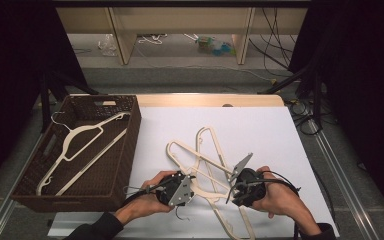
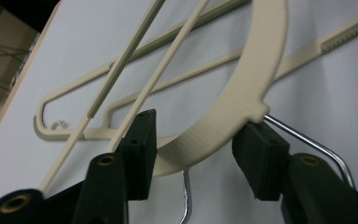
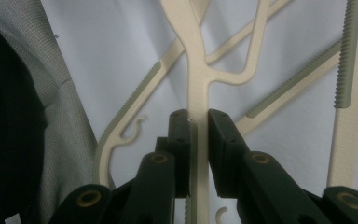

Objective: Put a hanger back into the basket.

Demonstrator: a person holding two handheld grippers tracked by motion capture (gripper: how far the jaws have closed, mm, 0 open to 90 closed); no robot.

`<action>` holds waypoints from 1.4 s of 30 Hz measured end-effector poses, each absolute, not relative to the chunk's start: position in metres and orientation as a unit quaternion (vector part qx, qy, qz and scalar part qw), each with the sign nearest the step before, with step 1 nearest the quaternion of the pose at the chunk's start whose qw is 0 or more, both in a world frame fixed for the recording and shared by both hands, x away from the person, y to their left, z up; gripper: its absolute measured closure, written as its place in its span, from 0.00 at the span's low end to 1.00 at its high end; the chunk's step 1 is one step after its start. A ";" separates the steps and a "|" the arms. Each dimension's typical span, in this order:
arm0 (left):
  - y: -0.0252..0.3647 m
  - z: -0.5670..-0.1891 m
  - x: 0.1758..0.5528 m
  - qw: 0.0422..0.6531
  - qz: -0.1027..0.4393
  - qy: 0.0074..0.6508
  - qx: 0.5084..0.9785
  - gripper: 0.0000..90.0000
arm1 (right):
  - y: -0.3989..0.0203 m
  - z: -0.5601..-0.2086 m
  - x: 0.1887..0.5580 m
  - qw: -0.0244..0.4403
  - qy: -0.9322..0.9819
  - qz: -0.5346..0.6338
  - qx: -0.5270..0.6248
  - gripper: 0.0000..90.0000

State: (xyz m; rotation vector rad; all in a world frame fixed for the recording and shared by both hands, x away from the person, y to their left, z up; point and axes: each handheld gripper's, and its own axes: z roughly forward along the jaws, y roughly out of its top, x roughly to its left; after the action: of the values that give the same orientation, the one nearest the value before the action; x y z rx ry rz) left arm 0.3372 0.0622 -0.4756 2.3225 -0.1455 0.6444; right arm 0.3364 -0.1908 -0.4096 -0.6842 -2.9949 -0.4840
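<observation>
Hangers: two or three cream plastic hangers (image 1: 207,165) lie crossed and interlocked on the white table (image 1: 260,130), near its front edge, between the two grippers.
Basket: brown woven basket (image 1: 130,140) at the table's left, already holding one cream hanger (image 1: 80,145); likely where the rest go.
Right gripper: right gripper (image 3: 198,119) is clamped on a flat cream hanger bar (image 3: 196,88) that runs up between its pads.
Left gripper: left gripper (image 2: 196,140) straddles the curved neck of a hanger (image 2: 242,88); one pad is at the neck, the other looks just short of it, so not yet a firm pinch as I read it.
Wire hook: a metal hook (image 2: 307,144) leaves the neck just beside the left gripper's far pad.
Risk, tangle: lifting either hanger while the arms are still laced through one another would probably drag the others along or twist them out of the jaws.
Risk, slip: closing on a curved neck could squeeze it sideways out of the pads.
Risk, snag: the hook could catch a bar or the basket weave.
Writing: no brand, label or lettering readable on anything.
</observation>
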 end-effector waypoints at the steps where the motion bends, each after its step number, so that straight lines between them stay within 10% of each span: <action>1: 0.062 -0.475 0.337 0.357 0.251 -0.062 0.897 0.62 | -0.191 -0.410 0.337 0.016 -0.963 -0.156 -0.220 0.89; 17: 0.054 -0.449 0.341 0.358 0.285 -0.151 0.876 0.85 | -0.208 -0.407 0.344 0.015 -0.958 -0.178 -0.223 0.86; 24: 0.045 -0.435 0.349 0.341 0.299 -0.185 0.872 0.89 | -0.214 -0.389 0.342 -0.026 -0.943 -0.210 -0.257 0.65; 42: 0.064 -0.379 0.380 0.416 0.274 0.006 0.867 0.93 | -0.225 -0.338 0.329 -0.097 -0.898 -0.320 -0.285 0.50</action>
State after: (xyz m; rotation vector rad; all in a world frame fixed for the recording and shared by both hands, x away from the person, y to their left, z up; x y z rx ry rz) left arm 0.3795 0.0640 -0.3791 2.1782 0.0162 0.6886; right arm 0.3289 -0.2254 -0.3377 -0.9544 -3.0115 -1.0729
